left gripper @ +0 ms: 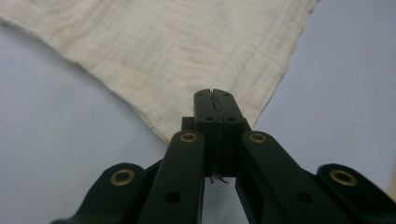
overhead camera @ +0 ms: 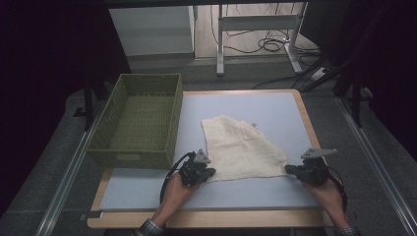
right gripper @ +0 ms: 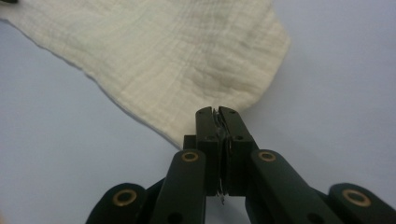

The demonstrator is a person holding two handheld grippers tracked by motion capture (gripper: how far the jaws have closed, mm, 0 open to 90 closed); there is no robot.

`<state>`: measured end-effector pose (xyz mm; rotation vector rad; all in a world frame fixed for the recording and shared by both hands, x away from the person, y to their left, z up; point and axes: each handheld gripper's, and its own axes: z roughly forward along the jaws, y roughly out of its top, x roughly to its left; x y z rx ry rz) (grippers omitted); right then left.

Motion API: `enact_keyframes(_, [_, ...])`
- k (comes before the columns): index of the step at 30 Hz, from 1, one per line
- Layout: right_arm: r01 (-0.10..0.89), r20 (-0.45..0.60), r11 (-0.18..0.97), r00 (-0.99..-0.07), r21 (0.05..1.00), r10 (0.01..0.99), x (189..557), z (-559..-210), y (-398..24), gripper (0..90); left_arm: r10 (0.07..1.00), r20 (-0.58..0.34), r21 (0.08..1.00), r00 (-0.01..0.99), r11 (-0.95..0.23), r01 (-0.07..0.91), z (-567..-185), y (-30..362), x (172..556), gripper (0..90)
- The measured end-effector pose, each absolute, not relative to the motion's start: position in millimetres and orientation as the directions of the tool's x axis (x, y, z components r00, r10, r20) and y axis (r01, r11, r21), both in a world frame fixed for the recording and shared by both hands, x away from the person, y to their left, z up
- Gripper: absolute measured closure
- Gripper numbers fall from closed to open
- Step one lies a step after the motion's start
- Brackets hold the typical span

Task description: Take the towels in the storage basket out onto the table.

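Am holding left gripper [left gripper: 214,93] clamped on near-left corner of cloth [overhead camera: 240,147], right gripper [right gripper: 217,111] clamped on near-right corner. Cloth lying flat on blue table [overhead camera: 275,105], spreading away from both tools, long axis slanting toward far-left. Green basket [overhead camera: 139,118] standing left of cloth; left hand nearer to it. Gripper views showing pinched fabric between jaws; high view giving basket.

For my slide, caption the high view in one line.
Two hand-held grippers, left gripper and right gripper, pinch the cream cloth's near corners beside a green basket.
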<state>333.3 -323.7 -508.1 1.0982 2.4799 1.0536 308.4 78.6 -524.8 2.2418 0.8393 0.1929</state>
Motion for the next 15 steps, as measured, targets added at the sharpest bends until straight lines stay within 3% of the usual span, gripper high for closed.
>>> enact_keyframes(13, [0.543, 0.128, 0.490, -0.749, 0.682, 0.651, 283, -517, -302, 83.6, 0.636, -0.110, 0.661, 0.764, -0.527, 0.534, -531, 112, 255, 89.4])
enact_keyframes(15, [0.537, 0.125, 0.489, -0.751, 0.688, 0.648, 278, -513, -303, 79.2, 0.648, -0.088, 0.672, 0.756, -0.522, 0.525, -529, 114, 253, 80.8])
